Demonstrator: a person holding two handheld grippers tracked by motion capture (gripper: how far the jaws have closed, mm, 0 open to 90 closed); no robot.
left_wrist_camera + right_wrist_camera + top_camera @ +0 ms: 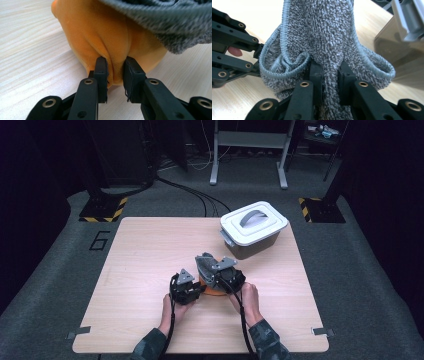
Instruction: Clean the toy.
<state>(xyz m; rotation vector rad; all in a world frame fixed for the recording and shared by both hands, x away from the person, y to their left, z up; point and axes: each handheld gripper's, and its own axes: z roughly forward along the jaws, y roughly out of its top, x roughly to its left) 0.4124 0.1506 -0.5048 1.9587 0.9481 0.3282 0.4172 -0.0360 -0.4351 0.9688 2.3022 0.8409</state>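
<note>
Orange cloth (110,42) lies bunched on the pale wooden desk (145,250), near its front edge, with a grey terry cloth (324,32) draped over its top. The left tongs (115,72) pinch a fold of the orange cloth low at its near side, the black jaws standing close with the fabric squeezed between them. The right tongs (329,75) are clamped on the grey terry cloth, which rises in a gathered column from between the jaws, its ribbed blue-grey hem curling out to both sides. In the high view both tongs meet at the cloths, the left tongs (192,289) low beside the orange cloth (212,292) and the right tongs (212,270) holding the grey terry cloth (204,262) above it, with the person's hands and camouflage sleeves coming in from the bottom. A grey bin with a white handled lid (254,222) stands farther back on the desk, well apart from the cloths.
</note>
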